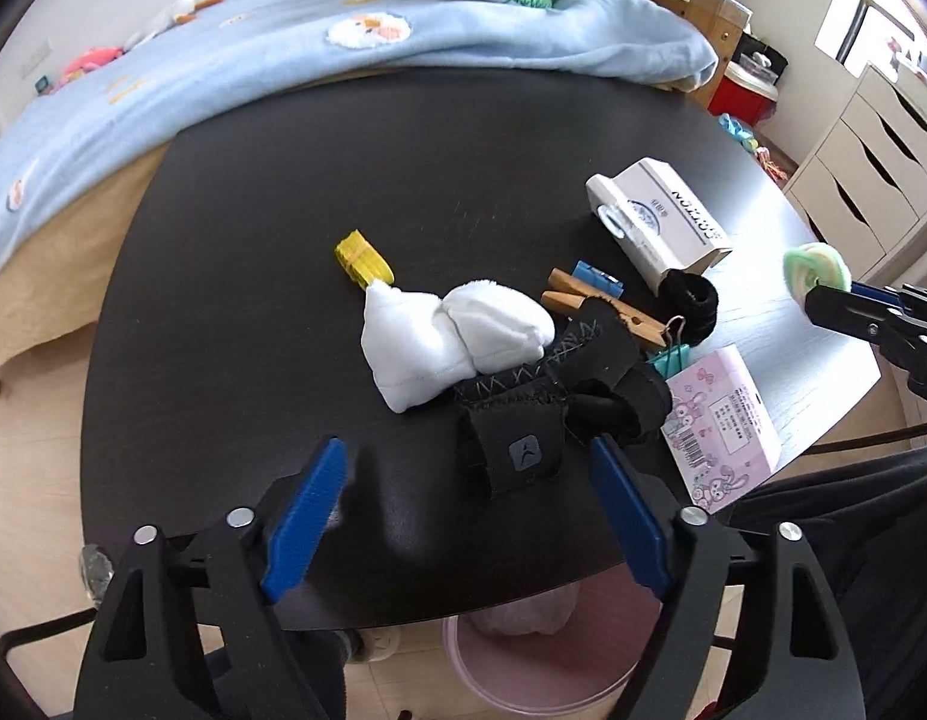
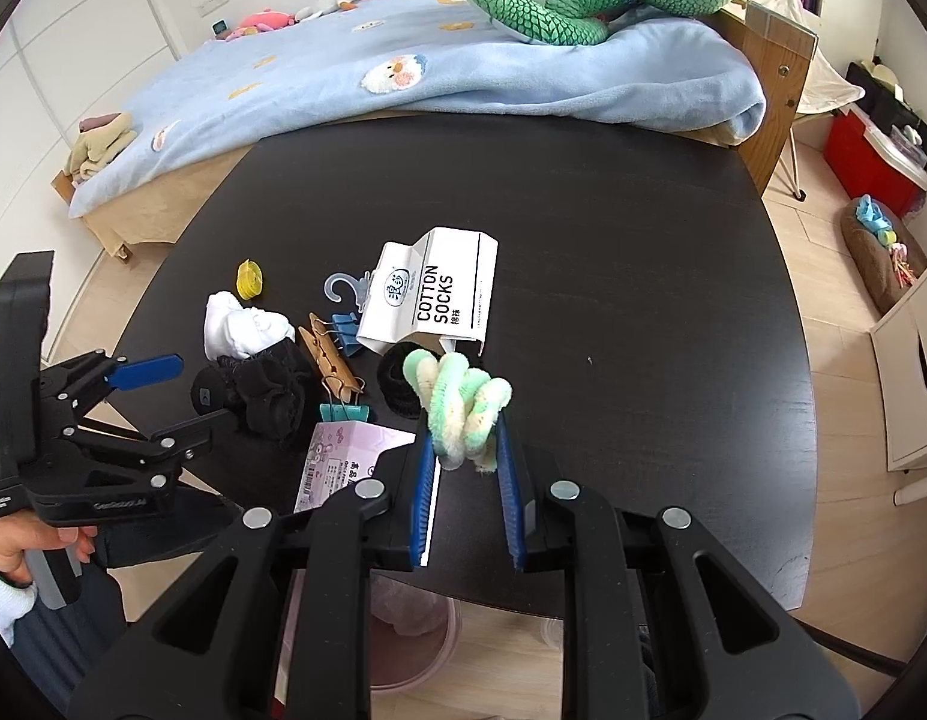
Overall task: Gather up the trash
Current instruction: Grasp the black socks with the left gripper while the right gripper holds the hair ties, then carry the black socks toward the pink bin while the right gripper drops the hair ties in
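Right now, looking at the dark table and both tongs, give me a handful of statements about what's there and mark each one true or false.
1. The right tongs are shut on a green and cream fuzzy scrunchie. True.
2. The left tongs are clamped on the white sock. False: their pads stand apart around the black wrist brace, not pressing on anything.
3. The white box marked COTTON SOCKS lies on the table. True.
4. The pink bin stands on the table. False: it is on the floor below the table's near edge.
5. The yellow clip lies beyond the white sock. True.
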{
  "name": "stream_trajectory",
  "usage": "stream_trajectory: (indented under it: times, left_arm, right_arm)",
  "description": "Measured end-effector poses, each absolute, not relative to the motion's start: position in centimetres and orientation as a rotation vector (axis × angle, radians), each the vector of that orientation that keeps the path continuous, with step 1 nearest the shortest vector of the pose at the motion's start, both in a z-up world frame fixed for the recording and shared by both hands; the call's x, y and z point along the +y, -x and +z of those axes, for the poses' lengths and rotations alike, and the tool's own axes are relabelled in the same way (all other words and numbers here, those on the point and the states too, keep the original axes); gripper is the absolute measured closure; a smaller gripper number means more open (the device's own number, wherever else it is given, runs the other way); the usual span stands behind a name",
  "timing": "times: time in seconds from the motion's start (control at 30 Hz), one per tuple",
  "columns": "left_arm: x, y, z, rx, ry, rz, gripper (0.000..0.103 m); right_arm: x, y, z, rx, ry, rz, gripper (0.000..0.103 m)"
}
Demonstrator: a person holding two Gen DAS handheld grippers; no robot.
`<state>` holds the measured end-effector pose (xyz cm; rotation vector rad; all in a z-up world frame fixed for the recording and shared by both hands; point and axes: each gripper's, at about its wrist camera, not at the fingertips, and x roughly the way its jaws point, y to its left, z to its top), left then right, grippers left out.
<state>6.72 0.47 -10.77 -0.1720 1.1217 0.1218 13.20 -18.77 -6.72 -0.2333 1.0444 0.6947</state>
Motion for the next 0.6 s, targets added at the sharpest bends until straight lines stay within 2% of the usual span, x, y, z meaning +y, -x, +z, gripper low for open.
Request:
stream_trajectory:
  times: [0.07,0.2,0.27,0.33,0.6]
  left_arm:
    - [0.6,-6.7,-11.0,1.123,0.183,0.122,0.036]
    - [1.0,-6.9,-11.3,1.124,0.223,0.106,0.046]
    - [1.0,-6.8,-11.3,1.121,0.231,0.100,0.061]
    - [0.9,-6.7,-11.3,1.121,0.227,0.098,0.072]
    - [1.0,-6.2,-10.3,1.092,0.234,0.067,0.078]
  right_arm:
    - [-18.7,-13.2,-6.8,1.045,0.233,0.696,0.084]
    - [-18.6,-13.1,-7.0,1.048,0.236,0.700,0.084]
    - [-18.5,-13.0,-7.0,1.048,0.238,0.701,0.084]
    - [-18.4,-12.9,-7.1,1.048,0.242,0.703,0.084]
    - [-18.2,-12.7,-7.1,1.047,0.243,0.706,0.084]
